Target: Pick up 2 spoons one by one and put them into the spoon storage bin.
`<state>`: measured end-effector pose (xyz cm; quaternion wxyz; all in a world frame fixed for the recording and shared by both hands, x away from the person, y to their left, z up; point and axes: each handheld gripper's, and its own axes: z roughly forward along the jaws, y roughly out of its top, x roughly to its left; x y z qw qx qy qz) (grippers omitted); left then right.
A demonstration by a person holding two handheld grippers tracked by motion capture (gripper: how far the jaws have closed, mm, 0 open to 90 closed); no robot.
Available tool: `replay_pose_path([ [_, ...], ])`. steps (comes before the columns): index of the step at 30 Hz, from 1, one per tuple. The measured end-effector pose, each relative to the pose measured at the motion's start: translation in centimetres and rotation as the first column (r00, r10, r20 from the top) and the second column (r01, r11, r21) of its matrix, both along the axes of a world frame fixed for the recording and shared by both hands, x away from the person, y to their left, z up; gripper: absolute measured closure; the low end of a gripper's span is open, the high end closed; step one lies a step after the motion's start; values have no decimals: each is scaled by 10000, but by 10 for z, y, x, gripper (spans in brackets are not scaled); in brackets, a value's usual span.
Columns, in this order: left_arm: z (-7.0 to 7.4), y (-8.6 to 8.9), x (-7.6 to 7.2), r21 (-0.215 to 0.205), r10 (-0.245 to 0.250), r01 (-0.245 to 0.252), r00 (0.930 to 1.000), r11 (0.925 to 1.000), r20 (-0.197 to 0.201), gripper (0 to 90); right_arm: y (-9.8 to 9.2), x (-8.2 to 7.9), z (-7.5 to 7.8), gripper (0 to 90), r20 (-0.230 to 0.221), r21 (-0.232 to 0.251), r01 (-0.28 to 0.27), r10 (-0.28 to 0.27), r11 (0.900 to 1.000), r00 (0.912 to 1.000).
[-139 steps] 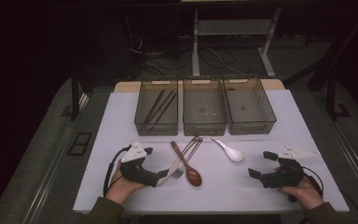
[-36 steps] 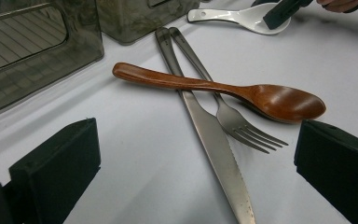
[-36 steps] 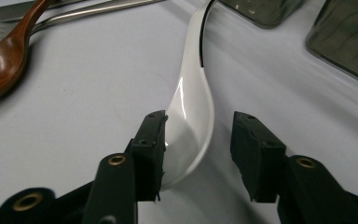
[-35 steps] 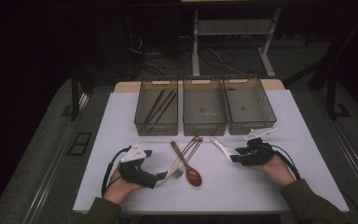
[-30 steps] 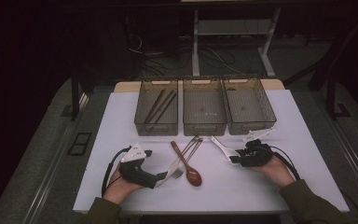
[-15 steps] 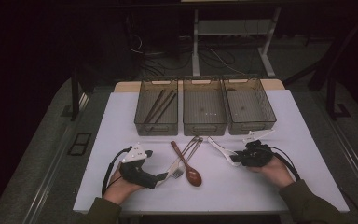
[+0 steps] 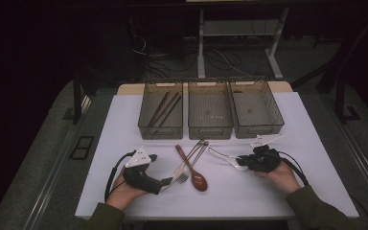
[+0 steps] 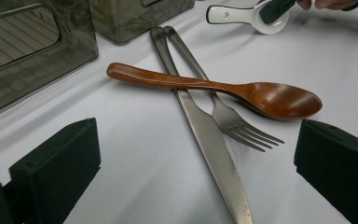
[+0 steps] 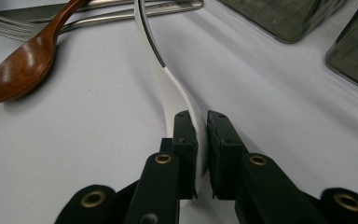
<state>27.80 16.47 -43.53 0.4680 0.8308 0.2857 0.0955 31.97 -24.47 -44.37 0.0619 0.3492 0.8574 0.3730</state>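
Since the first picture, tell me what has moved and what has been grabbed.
The right tongs moved from the table's near right edge in toward the white spoon; their jaws have just been closing and now pinch its rim, with the handle pointing away. The left tongs stayed open near the knife, fork and wooden spoon, which lie crossed as before. The three bins did not move.

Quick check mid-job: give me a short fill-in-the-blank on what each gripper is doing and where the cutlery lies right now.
1. The right gripper is shut on the ____ ceramic spoon.
2. The brown wooden spoon lies across the steel knife and the steel ____.
3. The dark chopsticks lie in the ____ of the three mesh bins.
4. The left gripper has its jaws ____.

Missing words: white; fork; left; open
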Motion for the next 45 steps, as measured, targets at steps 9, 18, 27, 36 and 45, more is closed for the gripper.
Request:
replay_pose_path([
  [9, 0, 0, 1, -102, 40, -40, 10000, 9999, 5, 0, -3, 0, 3, 818, 149, 133, 75, -77, 9999, 9999],
  [18, 0, 0, -1, -47, -56, 56, 10000, 10000, 34, 0, -7, 2, 9, 817, 367, 382, 226, -240, 9990, 9990],
  [27, -1, -1, -1, -74, -136, 136, 9999, 9999, 16, 0, -8, 4, 16, 817, 592, 499, 357, -386, 9981, 9975],
  [36, -1, -1, -1, -44, -100, 100, 9999, 9999, 19, 0, -10, 8, 28, 817, 836, 779, 510, -575, 9957, 9948],
  [45, -1, -1, -1, -57, -124, 124, 9999, 9999, 24, 0, -9, 15, 40, 818, 1062, 1038, 635, -746, 9926, 9915],
])
